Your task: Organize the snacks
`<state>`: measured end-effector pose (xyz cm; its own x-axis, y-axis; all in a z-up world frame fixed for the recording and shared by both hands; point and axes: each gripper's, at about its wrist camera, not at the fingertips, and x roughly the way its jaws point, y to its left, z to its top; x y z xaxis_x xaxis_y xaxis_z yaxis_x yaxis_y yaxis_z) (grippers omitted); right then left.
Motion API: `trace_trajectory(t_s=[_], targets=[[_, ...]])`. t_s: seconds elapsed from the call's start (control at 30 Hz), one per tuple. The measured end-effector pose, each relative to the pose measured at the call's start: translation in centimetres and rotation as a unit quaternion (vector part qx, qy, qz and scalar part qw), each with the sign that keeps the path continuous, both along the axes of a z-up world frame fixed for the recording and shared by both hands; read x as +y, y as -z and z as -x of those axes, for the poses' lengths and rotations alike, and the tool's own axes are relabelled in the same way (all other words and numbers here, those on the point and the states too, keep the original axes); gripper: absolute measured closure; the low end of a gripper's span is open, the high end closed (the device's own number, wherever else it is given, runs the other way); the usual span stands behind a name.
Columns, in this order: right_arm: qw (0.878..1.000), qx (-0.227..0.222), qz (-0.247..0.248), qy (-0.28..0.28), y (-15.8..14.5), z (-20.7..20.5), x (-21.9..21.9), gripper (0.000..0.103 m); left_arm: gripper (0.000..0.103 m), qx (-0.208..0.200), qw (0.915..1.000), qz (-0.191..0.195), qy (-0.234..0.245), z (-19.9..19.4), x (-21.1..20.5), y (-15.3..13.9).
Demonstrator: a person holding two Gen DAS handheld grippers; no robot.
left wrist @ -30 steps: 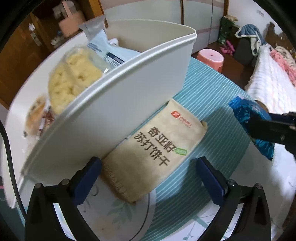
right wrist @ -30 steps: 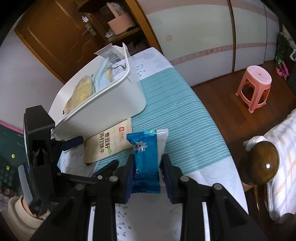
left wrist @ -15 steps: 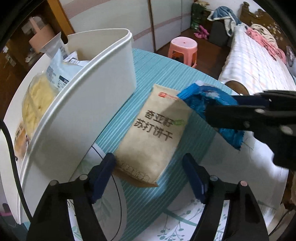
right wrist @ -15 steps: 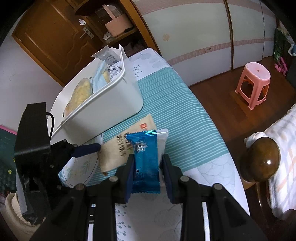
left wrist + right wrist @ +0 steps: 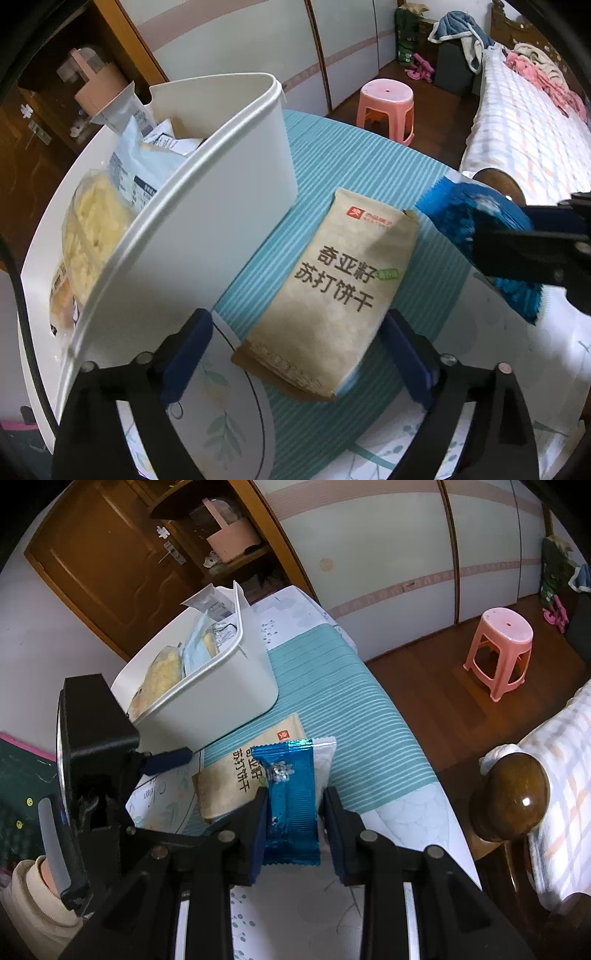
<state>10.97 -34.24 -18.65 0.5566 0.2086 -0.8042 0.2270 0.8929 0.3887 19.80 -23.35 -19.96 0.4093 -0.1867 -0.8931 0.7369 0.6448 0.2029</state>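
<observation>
A dark brown wooden floor (image 5: 436,686) is seen at 3 o'clock, and a pink plastic stool (image 5: 500,650) stands on it. Pale sliding wardrobe doors with a pink band (image 5: 388,546) are set along the wall at 12 o'clock. A brown panelled wooden door (image 5: 99,557) is found at 10 o'clock, with a dark wooden shelf holding a pink container (image 5: 231,541) beside it. A bed with a checked cover (image 5: 532,125) and a round brown wooden bedpost (image 5: 511,797) are placed at 3 to 4 o'clock. The room is dimly lit.

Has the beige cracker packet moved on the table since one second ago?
Yes. The beige cracker packet slid away from the white bin, its near end swinging out.
</observation>
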Motion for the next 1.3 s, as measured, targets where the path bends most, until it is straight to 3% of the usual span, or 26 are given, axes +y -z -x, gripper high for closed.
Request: trace_trajectory(t_s=[0.1, 0.27, 0.33, 0.4, 0.43, 0.73, 0.9, 0.93, 0.97, 1.0, 1.1, 1.3], targets=[[1.0, 0.001, 0.0, 0.0, 0.0, 0.1, 0.0, 0.074, 0.005, 0.02, 0.9998, 0.007, -0.007, -1.1, -0.4, 0.2], [1.0, 0.001, 0.002, 0.003, -0.1, 0.3, -0.2, 0.074, 0.005, 0.094, 0.9944, 0.044, -0.019, -2.5, -0.1, 1.0], [1.0, 0.002, 0.001, 0.004, -0.1, 0.3, -0.1, 0.074, 0.01, 0.104, 0.9931, 0.051, -0.016, -2.6, -0.1, 1.0], [1.0, 0.003, 0.001, 0.004, -0.1, 0.4, -0.1, 0.074, 0.033, 0.098, 0.9932, 0.061, -0.008, -2.3, 0.1, 0.5], [1.0, 0.003, 0.001, 0.004, -0.1, 0.5, -0.1, 0.074, 0.038, 0.097, 0.9935, 0.06, -0.007, -2.1, -0.1, 0.3], [1.0, -0.011, 0.007, -0.007, -1.5, 1.2, 0.7, 0.074, 0.04, 0.083, 0.9915, 0.061, -0.079, -0.8, 1.9, 0.1], [0.999, -0.02, 0.011, -0.026, -2.5, 1.8, 1.9, 0.074, 0.043, 0.069, 0.9863, 0.083, -0.125, 1.5, 5.4, -1.9], [0.999, -0.022, 0.012, -0.031, -2.7, 2.0, 2.3, 0.074, 0.052, 0.067, 0.9841, 0.096, -0.133, 2.2, 6.4, -2.7], [0.999, -0.023, 0.012, -0.036, -3.0, 2.0, 2.7, 0.074, 0.09, 0.071, 0.9818, 0.11, -0.137, 2.7, 7.2, -3.3], [0.999, -0.025, 0.012, -0.042, -3.2, 2.2, 3.1, 0.074, 0.099, 0.067, 0.9801, 0.113, -0.149, 3.2, 8.1, -4.2], [0.997, -0.033, 0.019, -0.066, -4.2, 2.5, 5.0, 0.074, 0.1, 0.067, 0.9698, 0.147, -0.182, 4.1, 11.1, -6.3], [0.992, -0.059, 0.036, -0.107, -6.2, 2.7, 8.5, 0.074, 0.102, 0.044, 0.9604, 0.176, -0.211, 4.4, 15.2, -9.1]])
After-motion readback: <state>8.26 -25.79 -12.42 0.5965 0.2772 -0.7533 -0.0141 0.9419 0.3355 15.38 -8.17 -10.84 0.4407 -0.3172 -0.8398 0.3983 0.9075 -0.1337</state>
